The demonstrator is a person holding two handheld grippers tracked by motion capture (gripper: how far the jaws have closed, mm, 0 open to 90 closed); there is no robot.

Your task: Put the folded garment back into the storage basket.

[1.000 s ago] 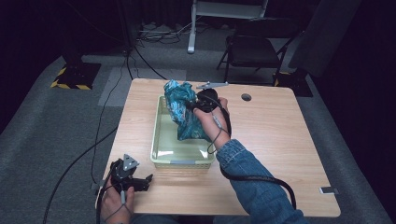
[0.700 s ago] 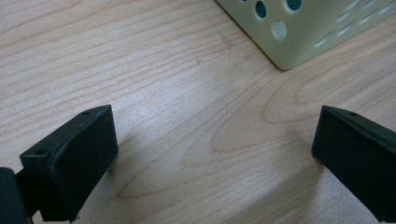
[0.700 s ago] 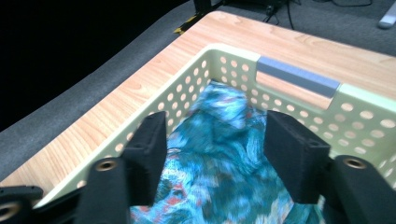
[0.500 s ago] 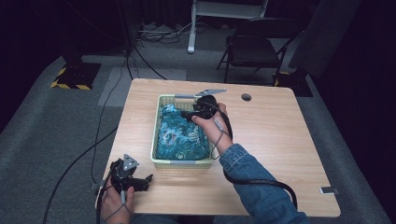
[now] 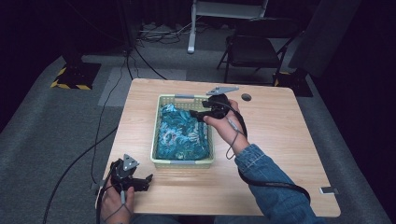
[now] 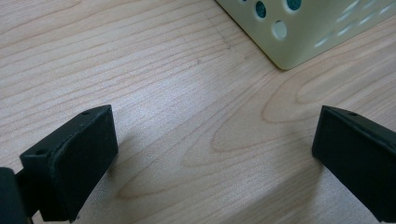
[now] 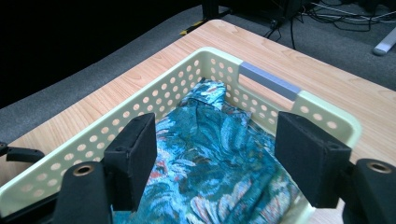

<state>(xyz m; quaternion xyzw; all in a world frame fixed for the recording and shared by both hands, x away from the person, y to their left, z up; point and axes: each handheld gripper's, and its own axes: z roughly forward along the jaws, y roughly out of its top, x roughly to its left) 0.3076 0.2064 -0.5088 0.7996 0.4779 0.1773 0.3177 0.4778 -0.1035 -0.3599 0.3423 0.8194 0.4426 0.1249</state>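
Teal patterned cloth (image 5: 181, 133) lies bunched inside the pale green perforated basket (image 5: 159, 135) on the wooden table (image 5: 280, 154). Right gripper (image 5: 200, 115), jaws just opened and empty, hovers above it. Left gripper (image 5: 142, 183) rests spread, empty, near the table's front edge.

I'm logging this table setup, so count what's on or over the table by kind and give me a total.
Basket: 1
Cloth: 1
Hand-held gripper: 2, left, right
Total: 4
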